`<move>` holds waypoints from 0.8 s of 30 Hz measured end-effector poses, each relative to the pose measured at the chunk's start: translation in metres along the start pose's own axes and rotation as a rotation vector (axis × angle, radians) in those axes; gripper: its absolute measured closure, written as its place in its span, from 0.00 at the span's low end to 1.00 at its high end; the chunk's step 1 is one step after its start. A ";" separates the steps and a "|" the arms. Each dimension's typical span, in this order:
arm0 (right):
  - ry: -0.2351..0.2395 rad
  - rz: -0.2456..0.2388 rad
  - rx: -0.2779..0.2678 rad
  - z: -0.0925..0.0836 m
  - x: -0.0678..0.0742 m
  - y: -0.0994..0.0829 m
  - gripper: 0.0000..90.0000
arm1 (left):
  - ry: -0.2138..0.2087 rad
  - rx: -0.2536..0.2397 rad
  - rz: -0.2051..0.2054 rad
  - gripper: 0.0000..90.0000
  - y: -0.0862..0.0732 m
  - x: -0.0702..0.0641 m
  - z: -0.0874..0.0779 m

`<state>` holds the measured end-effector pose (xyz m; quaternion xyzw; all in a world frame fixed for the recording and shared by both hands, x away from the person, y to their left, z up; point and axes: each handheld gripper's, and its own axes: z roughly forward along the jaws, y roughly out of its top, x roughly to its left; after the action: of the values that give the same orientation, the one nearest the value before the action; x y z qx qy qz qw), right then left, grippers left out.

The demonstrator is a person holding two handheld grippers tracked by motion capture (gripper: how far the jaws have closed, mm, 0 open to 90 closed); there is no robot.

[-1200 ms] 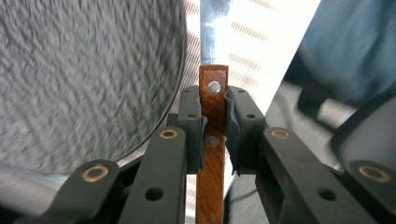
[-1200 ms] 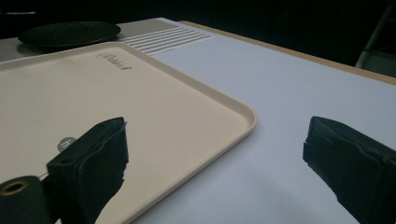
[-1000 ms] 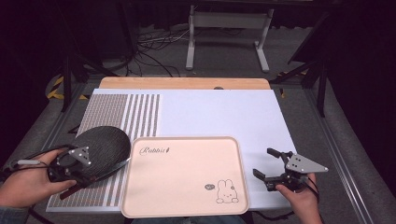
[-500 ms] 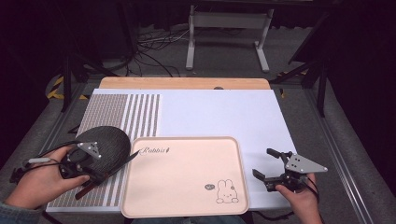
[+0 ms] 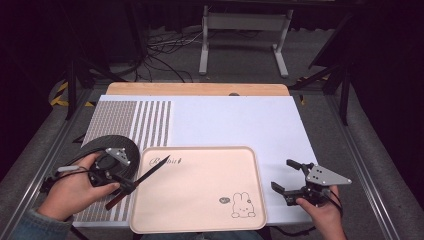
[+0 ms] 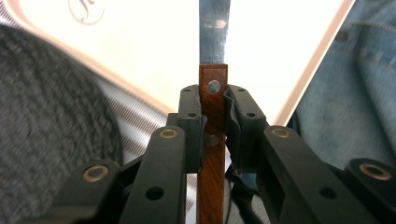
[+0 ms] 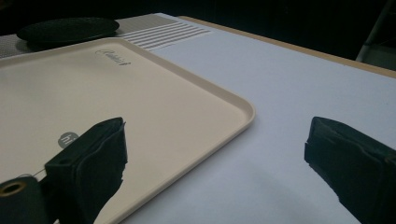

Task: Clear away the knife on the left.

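The wooden-handled knife (image 5: pixel 137 178) is lying pinched by its handle in the left gripper (image 5: pixel 111 170), its blade reaching over the near-left corner of the pink tray (image 5: pixel 200 220). A dark grey round mat (image 5: pixel 95 148) is sitting just behind that gripper. The right gripper (image 5: pixel 292 181) is resting beside the tray's right edge, jaws spread and holding nothing.

The tool (image 6: pixel 215 122) clamps a knife (image 6: pixel 214 88) by its wooden handle above the tray (image 6: pixel 154 42).
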<state>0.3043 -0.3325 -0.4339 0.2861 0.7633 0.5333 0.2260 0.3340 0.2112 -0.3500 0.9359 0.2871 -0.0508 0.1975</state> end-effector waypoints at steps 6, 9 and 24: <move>-0.002 -0.005 0.012 -0.001 -0.001 -0.001 0.07 | -0.047 0.001 -0.005 0.86 0.014 -0.006 0.013; -0.003 -0.007 0.020 -0.001 -0.001 -0.002 0.07 | -0.058 -0.003 -0.011 0.86 0.020 -0.008 0.018; 0.003 0.015 0.033 -0.001 -0.004 -0.004 0.07 | -0.084 0.008 -0.209 0.86 0.034 -0.012 0.048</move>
<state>0.3057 -0.3366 -0.4374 0.2947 0.7703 0.5227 0.2159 0.3442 0.1603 -0.3803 0.8987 0.3744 -0.1115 0.1994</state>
